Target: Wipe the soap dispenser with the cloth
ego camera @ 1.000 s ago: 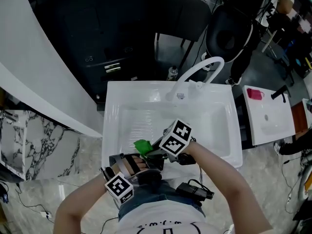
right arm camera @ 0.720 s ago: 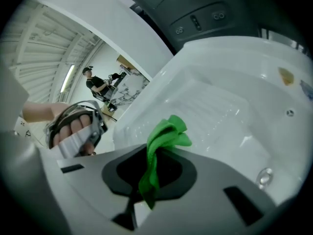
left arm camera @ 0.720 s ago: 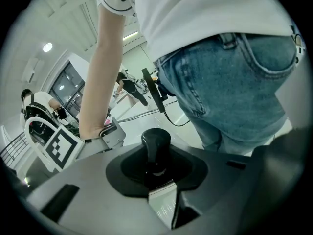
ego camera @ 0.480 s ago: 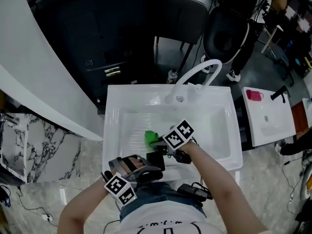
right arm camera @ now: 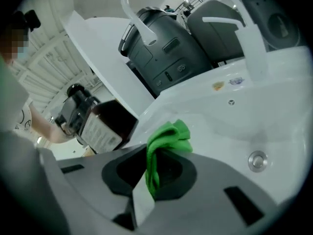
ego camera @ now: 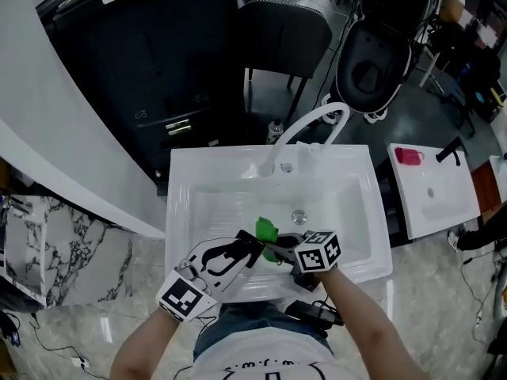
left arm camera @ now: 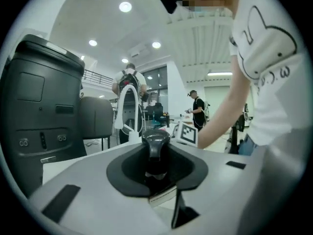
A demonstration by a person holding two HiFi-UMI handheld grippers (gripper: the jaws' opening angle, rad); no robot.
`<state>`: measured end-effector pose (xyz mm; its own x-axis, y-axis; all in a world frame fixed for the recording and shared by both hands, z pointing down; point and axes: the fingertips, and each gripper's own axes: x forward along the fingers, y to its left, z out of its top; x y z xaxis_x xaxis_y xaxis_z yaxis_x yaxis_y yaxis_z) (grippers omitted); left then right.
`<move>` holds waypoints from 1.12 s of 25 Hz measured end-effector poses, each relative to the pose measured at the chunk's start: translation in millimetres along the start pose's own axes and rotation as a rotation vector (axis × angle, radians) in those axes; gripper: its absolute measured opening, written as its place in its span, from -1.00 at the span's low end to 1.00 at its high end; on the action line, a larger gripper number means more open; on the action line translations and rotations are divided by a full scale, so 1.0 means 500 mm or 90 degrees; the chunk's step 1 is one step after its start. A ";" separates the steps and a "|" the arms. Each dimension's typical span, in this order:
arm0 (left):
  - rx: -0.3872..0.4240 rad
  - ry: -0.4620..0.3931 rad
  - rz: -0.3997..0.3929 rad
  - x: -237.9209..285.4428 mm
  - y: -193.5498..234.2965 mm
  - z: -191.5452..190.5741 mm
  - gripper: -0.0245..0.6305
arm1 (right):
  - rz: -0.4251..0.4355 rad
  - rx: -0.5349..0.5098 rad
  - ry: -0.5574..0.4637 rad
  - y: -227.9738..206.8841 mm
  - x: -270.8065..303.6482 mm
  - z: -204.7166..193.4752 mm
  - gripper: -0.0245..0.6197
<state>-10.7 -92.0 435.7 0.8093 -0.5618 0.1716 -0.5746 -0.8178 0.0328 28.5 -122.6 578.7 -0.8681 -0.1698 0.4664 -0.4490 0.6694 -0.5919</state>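
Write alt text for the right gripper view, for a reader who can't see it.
A crumpled green cloth is pinched between the fingers of the right gripper, above a white sink with a round metal drain. At left is a tilted dark soap dispenser with a pale label, and a white faucet rises at the back.
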 end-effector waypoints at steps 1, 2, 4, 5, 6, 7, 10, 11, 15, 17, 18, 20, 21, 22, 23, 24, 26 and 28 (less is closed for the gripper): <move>-0.024 -0.012 0.012 0.001 0.012 0.019 -0.62 | 0.007 -0.021 -0.008 0.015 0.003 0.001 -0.78; -0.043 -0.023 0.024 0.002 0.024 0.037 -0.62 | 0.013 -0.046 -0.017 0.030 0.008 0.005 -0.78; -0.072 -0.039 0.041 0.005 0.050 0.071 -0.62 | 0.021 -0.095 -0.045 0.059 0.017 0.023 -0.78; -0.088 -0.043 0.047 0.007 0.060 0.087 -0.62 | 0.022 -0.114 -0.067 0.071 0.020 0.037 -0.78; -0.105 -0.043 0.049 0.009 0.069 0.101 -0.62 | 0.022 -0.128 -0.094 0.080 0.020 0.054 -0.78; -0.122 -0.040 0.048 0.011 0.075 0.113 -0.62 | 0.019 -0.138 -0.125 0.087 0.017 0.074 -0.78; -0.169 -0.028 0.032 0.013 0.088 0.131 -0.62 | 0.012 -0.166 -0.203 0.103 0.005 0.131 -0.78; -0.180 -0.025 0.025 0.012 0.090 0.135 -0.62 | 0.009 -0.185 -0.213 0.109 0.002 0.142 -0.79; -0.185 -0.010 0.000 0.007 0.087 0.143 -0.62 | -0.020 -0.271 -0.217 0.125 -0.005 0.145 -0.79; -0.187 -0.009 -0.008 0.003 0.087 0.146 -0.62 | -0.030 -0.285 -0.227 0.129 -0.011 0.145 -0.79; -0.190 -0.010 -0.009 0.000 0.089 0.148 -0.61 | -0.031 -0.286 -0.233 0.131 -0.016 0.146 -0.79; -0.193 -0.013 -0.003 -0.005 0.096 0.152 -0.61 | -0.031 -0.287 -0.245 0.134 -0.028 0.151 -0.79; -0.191 -0.015 0.002 -0.007 0.100 0.153 -0.62 | -0.032 -0.289 -0.249 0.135 -0.036 0.154 -0.79; -0.189 -0.016 0.007 -0.008 0.105 0.154 -0.62 | -0.034 -0.292 -0.254 0.134 -0.046 0.156 -0.79; -0.188 -0.017 0.012 -0.009 0.109 0.155 -0.61 | -0.038 -0.294 -0.260 0.134 -0.057 0.159 -0.79; -0.190 -0.020 0.016 -0.009 0.113 0.156 -0.61 | -0.041 -0.296 -0.266 0.133 -0.068 0.162 -0.79; -0.198 -0.030 0.023 -0.011 0.119 0.158 -0.62 | -0.047 -0.299 -0.277 0.134 -0.091 0.164 -0.79; -0.210 -0.038 0.027 -0.012 0.120 0.161 -0.62 | -0.052 -0.302 -0.281 0.135 -0.104 0.166 -0.79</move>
<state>-40.1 -147.8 357.6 0.7837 -0.6092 0.1213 -0.6088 -0.7145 0.3448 25.7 -128.6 459.9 -0.8859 -0.4471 0.1236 -0.4626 0.8713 -0.1640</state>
